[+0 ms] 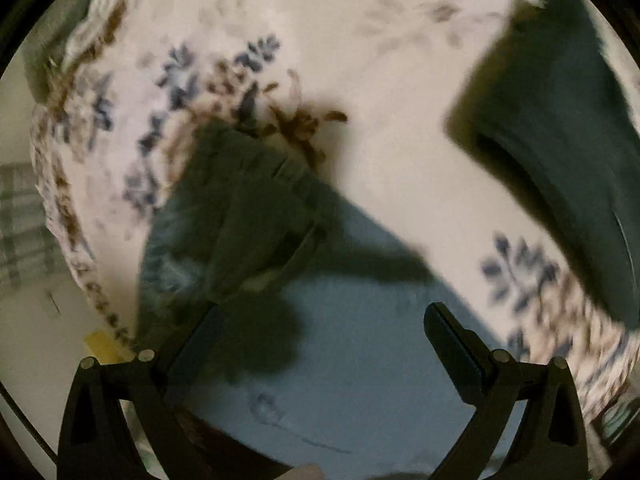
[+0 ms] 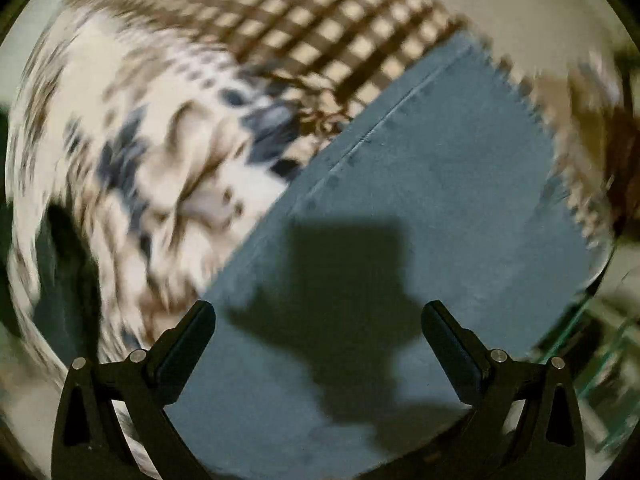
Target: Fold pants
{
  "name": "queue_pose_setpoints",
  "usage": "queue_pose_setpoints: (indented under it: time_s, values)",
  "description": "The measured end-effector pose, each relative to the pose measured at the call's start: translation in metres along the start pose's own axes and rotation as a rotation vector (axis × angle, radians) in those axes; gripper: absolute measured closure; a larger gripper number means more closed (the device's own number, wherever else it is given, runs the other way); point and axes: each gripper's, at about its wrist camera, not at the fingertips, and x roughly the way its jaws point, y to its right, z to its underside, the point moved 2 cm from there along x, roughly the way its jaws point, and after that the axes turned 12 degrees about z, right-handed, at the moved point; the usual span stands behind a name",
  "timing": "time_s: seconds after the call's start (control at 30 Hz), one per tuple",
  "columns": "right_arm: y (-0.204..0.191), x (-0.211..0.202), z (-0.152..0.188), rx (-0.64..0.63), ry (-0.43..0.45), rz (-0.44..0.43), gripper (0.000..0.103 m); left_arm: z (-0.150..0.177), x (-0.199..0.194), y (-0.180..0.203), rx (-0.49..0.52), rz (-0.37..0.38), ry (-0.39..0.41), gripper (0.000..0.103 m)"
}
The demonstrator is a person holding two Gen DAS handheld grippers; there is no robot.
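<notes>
Blue-grey pants [image 1: 360, 360] lie flat on a floral bedspread [image 1: 360, 60]. In the left wrist view their bunched waist end [image 1: 248, 200] sits in shadow just ahead of my left gripper [image 1: 322, 332]. That gripper is open above the fabric and holds nothing. In the right wrist view a pant leg [image 2: 440, 168] with a long seam runs to the upper right. My right gripper [image 2: 320, 320] hovers open over the leg and casts a shadow on the cloth. Both views are blurred by motion.
A dark green folded garment [image 1: 560, 140] lies on the bedspread at the right, and shows at the left edge [image 2: 60, 280] of the right wrist view. A brown checked blanket [image 2: 300, 20] lies beyond the leg. The bed edge and pale floor [image 1: 32, 340] are at the left.
</notes>
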Motion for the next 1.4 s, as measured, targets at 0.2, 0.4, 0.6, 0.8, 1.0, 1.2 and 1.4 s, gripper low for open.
queue_pose_setpoints:
  time_s: [0.2,0.4,0.6,0.8,1.0,1.2,1.4]
  values:
    - [-0.007,0.067,-0.045,0.156,-0.074,-0.042,0.0,-0.029,0.03,-0.009,-0.104,0.03,0.008,0.0]
    - [-0.023,0.093,-0.044,0.155,-0.042,0.02,0.019,-0.015,0.013,-0.015,-0.093,0.01,0.144,0.07]
    - [-0.023,0.082,-0.032,0.145,0.002,-0.041,0.095,0.032,-0.048,-0.024,-0.052,0.118,0.287,0.088]
    - [-0.023,0.031,0.011,0.046,0.093,-0.165,0.097,0.096,-0.121,-0.065,-0.035,0.255,0.412,0.09]
    - [0.015,-0.045,0.05,-0.061,0.223,-0.374,0.097,0.152,-0.136,-0.138,-0.049,0.368,0.521,0.09]
    - [0.135,-0.013,0.1,-0.116,0.235,-0.317,0.097,0.229,-0.056,-0.211,-0.076,0.258,0.427,0.09]
    - [0.213,0.07,0.129,-0.151,0.176,-0.162,0.097,0.251,0.046,-0.246,-0.121,0.152,0.325,0.09]
